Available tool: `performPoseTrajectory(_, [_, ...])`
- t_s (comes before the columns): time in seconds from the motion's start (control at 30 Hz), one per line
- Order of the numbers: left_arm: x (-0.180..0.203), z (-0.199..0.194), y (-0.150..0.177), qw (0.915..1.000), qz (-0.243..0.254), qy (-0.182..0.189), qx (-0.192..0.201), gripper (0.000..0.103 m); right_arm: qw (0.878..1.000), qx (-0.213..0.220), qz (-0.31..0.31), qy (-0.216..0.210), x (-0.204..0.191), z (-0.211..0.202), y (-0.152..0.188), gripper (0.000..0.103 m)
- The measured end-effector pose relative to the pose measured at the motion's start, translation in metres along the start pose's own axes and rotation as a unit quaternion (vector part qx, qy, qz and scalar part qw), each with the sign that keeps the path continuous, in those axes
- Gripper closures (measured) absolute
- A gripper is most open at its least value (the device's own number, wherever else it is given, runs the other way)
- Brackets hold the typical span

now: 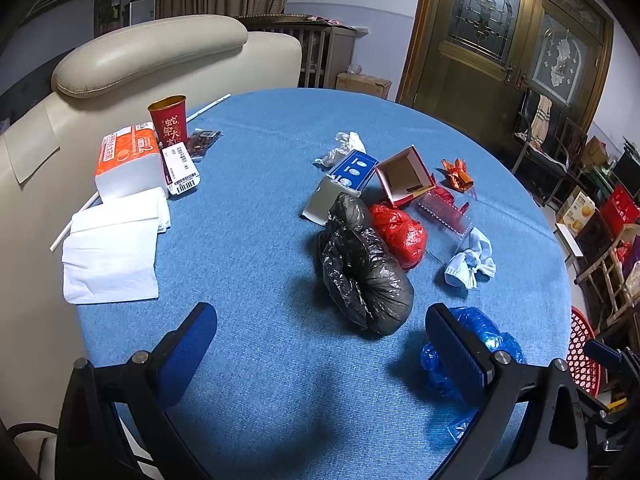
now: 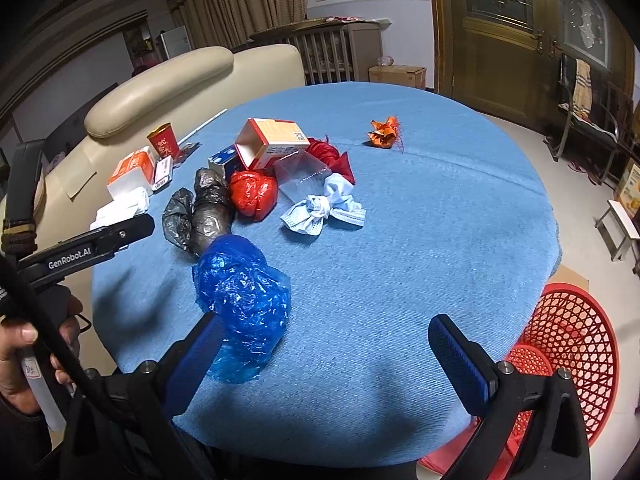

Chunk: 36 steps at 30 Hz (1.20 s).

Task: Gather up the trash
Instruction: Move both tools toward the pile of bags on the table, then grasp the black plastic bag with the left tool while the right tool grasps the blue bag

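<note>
On blue tablecloth: bagged trash | beside table: red basket | both hand-held grippers apart

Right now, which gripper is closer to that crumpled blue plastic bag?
Right, by a little. The right gripper is open, its left finger touching the blue plastic bag. The left gripper is open too, and the bag lies just outside its right finger.

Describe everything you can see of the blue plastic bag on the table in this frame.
The blue plastic bag is a crumpled, glossy bundle of thin translucent film, lying on the blue tablecloth at the near edge of the trash pile. Its far end meets or overlaps the black plastic bag. The right gripper is open, with its left finger right beside the bag. In the left wrist view it sits just behind that gripper's right finger.
</note>
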<state>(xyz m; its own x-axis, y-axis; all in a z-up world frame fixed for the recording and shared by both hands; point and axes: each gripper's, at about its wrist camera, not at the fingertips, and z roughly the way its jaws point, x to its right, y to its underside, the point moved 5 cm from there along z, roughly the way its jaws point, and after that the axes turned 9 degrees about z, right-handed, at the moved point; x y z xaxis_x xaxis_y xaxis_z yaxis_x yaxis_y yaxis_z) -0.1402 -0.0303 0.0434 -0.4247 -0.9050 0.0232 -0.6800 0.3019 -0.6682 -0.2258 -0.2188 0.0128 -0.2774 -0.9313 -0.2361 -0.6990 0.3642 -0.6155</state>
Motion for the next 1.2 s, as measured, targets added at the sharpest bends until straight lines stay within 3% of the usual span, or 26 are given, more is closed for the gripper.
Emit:
performPoseTrajectory(0.87, [0.001, -0.003, 0.0, 1.0, 0.0, 0.007, 0.001, 0.0, 1.0, -0.001, -0.011, -0.008, -0.007, 0.001, 0.003, 0.0])
performPoseTrajectory(1.2, [-0.033, -0.012, 0.002, 0.9979, -0.063, -0.004, 0.014, 0.0, 0.999, -0.012, -0.042, -0.024, -0.028, 0.02, 0.002, 0.0])
